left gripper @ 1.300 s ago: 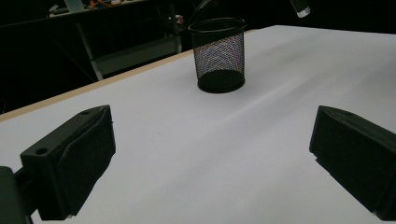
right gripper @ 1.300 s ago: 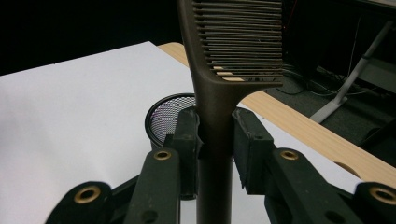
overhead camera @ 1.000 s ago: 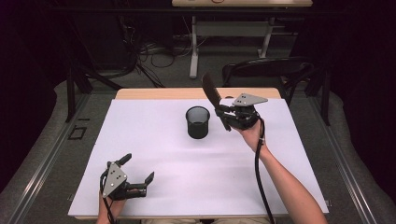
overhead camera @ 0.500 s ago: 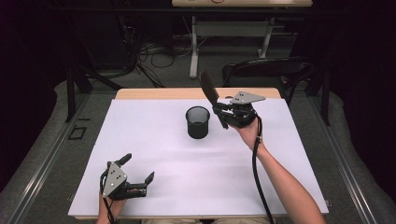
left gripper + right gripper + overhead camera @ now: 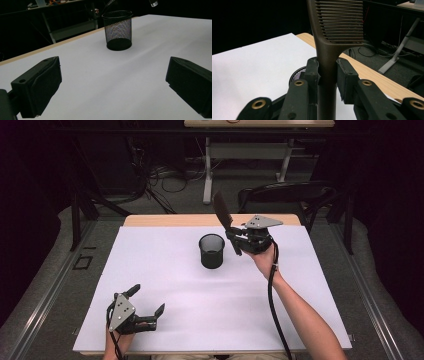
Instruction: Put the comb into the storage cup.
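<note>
Right gripper [image 5: 327,72] jaws pinched comb [image 5: 337,22] at handle, teeth end up beyond jaws, mesh cup [image 5: 212,250] just beside. Comb looked light, stiff, smooth; handle suits grip. Left gripper [image 5: 145,307] jaws spread, empty, over counter [image 5: 165,270].

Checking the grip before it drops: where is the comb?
High view: the comb stands clamped in the right gripper, just right of the mesh cup.

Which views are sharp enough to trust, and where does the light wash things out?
High view: even light, table sheet bright, surroundings dark. Left gripper view: mesh cup sharp, near jaws soft. Right gripper view: comb teeth crisp, background black at left.
</note>
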The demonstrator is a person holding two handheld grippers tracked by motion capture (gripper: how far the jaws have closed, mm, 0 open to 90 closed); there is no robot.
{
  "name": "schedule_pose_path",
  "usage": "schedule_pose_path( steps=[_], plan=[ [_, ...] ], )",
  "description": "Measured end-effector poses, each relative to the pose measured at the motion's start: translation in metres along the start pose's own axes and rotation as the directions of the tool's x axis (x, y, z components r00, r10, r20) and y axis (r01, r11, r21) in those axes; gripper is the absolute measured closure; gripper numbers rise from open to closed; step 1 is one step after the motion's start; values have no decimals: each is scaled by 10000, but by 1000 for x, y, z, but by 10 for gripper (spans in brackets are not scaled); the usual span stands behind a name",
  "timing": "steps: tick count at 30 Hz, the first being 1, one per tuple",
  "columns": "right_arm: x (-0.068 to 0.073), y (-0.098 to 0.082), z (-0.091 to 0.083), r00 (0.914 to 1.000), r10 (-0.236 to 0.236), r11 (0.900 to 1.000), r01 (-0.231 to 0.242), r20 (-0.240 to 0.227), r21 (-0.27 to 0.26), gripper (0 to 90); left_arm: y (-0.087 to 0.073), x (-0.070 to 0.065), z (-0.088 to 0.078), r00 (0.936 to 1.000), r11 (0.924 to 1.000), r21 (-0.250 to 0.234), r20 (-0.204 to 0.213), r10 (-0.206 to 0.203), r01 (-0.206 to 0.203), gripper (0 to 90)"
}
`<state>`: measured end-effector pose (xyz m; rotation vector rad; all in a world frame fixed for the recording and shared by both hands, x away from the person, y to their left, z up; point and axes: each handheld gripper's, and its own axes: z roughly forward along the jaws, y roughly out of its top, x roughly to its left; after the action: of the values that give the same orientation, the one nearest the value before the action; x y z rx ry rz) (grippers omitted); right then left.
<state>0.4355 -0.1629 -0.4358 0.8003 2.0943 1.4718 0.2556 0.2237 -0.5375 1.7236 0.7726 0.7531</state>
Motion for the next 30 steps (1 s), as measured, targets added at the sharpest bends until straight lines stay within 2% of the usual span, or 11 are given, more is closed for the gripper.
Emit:
schedule_pose_path(
  steps=[30],
  plan=[
    [1, 14, 12, 9997, 192, 9989, -197, -121, -420, 730, 0, 0, -1, 10000, 10000, -33, -25, 12, -12, 4]
  ],
)
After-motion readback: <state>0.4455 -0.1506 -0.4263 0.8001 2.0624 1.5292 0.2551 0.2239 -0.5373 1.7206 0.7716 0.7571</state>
